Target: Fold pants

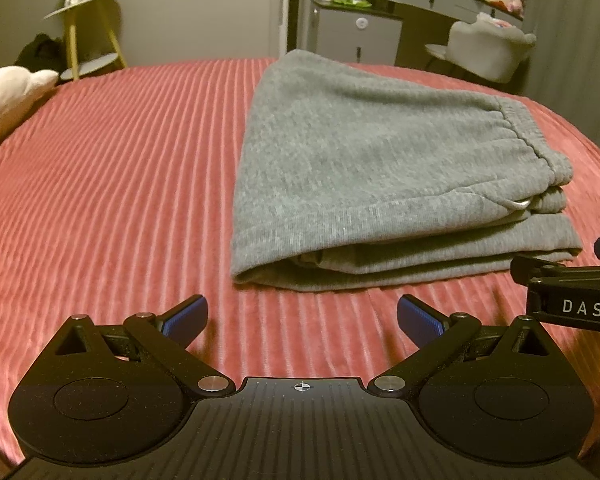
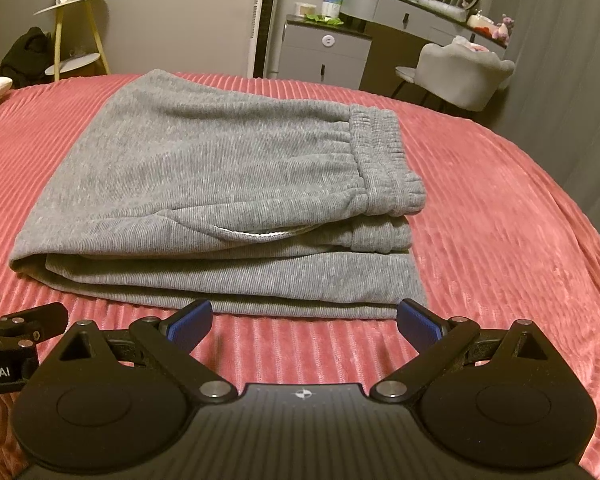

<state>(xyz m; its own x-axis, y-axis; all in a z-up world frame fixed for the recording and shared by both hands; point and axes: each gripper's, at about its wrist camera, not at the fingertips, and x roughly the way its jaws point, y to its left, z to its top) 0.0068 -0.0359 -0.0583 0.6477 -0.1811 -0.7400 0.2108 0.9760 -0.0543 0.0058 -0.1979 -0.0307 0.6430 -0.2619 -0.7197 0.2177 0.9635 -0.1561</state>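
Left wrist view: left gripper [image 1: 300,318] spread wide, blue pads [image 1: 419,320] apart and grasping nothing, hovering over bare pink ribbed bedspread [image 1: 100,184]. Grey sweatpants [image 1: 360,168] folded into a layered stack ahead and to the right, near but not touching the fingertips. Elastic waistband [image 1: 520,128] on the stack's right end, a white drawstring tip [image 1: 520,203] poking out between layers. Part of the other tool visible at the right edge, close beside the stack's near corner.

Right wrist view: right gripper [image 2: 305,322] likewise released, holding nothing, fingertips just short of the stack's near edge. Sweatpants [image 2: 204,184] directly ahead, waistband [image 2: 384,160] uppermost at right, drawstring [image 2: 256,233] looping from a pocket-like gap.

Risks, by judgement: fold looks essentially complete, so any further nudge likely to undo it. Snagging the loose drawstring while pulling away could drag the top layer askew. Pinching only the upper layers at the near edge would peel the stack open. Plush bedspread may also grip the bottom layer, shearing the fold if pushed sideways.
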